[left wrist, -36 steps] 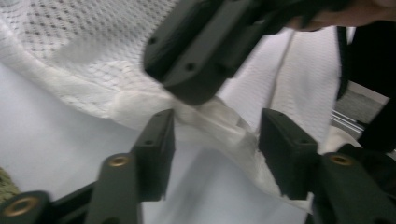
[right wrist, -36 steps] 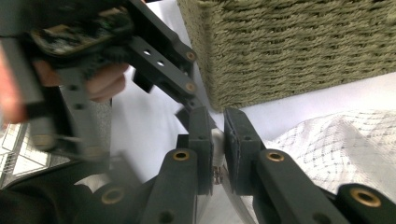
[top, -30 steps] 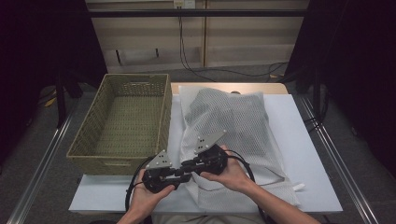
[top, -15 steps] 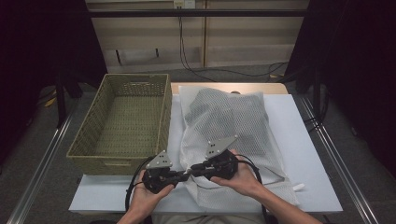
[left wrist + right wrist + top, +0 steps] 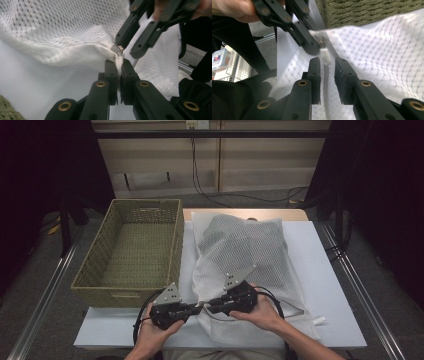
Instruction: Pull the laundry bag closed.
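Left gripper [image 5: 119, 65] clamps the seam of the white mesh laundry bag [image 5: 240, 250] by its metal zipper slider [image 5: 118, 48] – right gripper [image 5: 327, 65] jaws just been opening, white zipper pull tab [image 5: 326, 56] loose between them

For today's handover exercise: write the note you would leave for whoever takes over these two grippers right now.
Left gripper: shut on the corner of the mesh laundry bag, just below its zipper slider.
Right gripper: open, jaws have just been opening, with the white zipper pull between them, unpinched.
Bag lies on the white table, beside the wicker basket.
Done: corner anchored.
Left: probably pinch the pull and work the zipper.
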A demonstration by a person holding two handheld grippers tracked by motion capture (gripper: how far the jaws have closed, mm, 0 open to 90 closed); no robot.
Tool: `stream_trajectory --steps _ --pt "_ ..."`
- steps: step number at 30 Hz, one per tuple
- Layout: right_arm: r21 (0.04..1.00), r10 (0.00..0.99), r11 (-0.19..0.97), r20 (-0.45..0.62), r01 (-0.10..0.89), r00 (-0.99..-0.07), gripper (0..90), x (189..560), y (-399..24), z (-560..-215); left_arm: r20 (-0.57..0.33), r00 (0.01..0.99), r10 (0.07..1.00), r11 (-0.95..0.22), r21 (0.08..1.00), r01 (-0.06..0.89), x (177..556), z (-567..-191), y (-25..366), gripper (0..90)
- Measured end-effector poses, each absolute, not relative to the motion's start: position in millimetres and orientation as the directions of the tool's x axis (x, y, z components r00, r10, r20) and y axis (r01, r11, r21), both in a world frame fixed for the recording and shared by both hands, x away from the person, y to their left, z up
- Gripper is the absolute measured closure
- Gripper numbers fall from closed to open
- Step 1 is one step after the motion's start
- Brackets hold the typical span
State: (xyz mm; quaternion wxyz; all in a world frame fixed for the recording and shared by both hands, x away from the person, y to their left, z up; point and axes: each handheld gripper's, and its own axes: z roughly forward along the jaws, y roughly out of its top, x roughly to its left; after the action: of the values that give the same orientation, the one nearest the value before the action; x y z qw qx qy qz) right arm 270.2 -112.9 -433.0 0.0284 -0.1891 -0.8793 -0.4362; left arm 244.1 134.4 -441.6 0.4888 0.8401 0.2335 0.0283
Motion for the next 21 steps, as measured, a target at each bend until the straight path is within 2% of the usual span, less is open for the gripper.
stream_trajectory --steps 8,21 --pt "0.748 0.249 0.546 0.284 0.377 -0.926 76.8 274.2 -109.6 -438.6 -0.166 0.897 0.41 -0.409 0.846 0.343 242.9 -439.1 138.4 85.7" --pt "0.755 0.228 0.53 0.312 0.386 -0.922 82.2 275.6 -111.5 -436.6 -0.075 0.912 0.404 -0.507 0.811 0.291 239.2 -444.5 128.3 85.0"
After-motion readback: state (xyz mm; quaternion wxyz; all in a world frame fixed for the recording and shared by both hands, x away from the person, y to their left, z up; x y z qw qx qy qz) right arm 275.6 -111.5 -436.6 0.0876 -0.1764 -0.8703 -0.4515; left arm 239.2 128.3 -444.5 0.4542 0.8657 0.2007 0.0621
